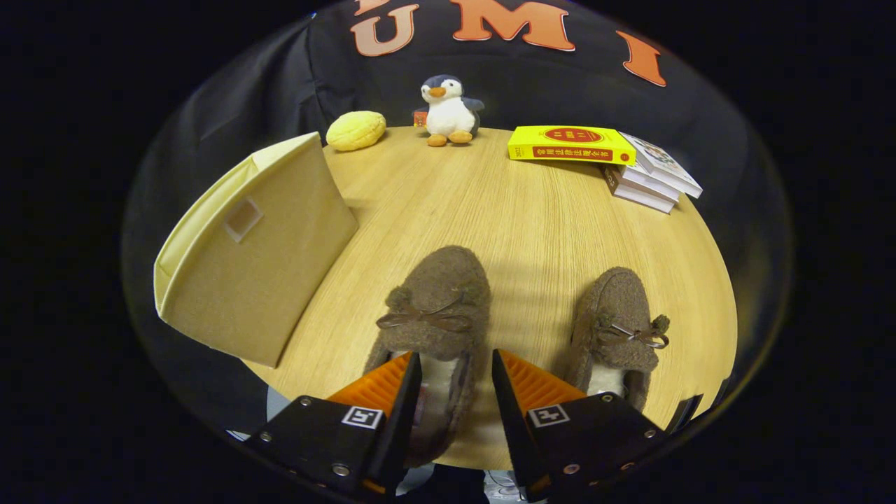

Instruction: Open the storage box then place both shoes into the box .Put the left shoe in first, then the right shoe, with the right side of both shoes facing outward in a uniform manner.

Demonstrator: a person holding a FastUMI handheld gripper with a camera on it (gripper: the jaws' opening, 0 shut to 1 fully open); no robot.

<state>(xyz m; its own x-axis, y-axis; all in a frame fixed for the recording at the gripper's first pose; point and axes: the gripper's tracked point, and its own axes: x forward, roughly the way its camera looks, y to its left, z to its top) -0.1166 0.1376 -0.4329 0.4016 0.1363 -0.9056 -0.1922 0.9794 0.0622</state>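
- Gripper view showed both shoes resting on the wooden table (532,231), so no shoe was yet in the storage box (259,266).
- Whether the box was already open was hard to judge: it stood ahead and to the left of the jaws, and its opening seemed to face away from the camera.
- By my judgement the task was at its beginning; placing the left shoe, then the right one, was all left to do.
- The gripper (456,374) had its jaws spread apart, holding nothing.
- The left shoe (434,315) lay just ahead of the jaws, with its heel opening between them and its toe pointing away.
- The right shoe (619,325) lay beside the right finger, a little apart from the first shoe.
- Far beyond the jaws stood a toy penguin (448,110), a yellow bun (355,130) and some books (602,157).
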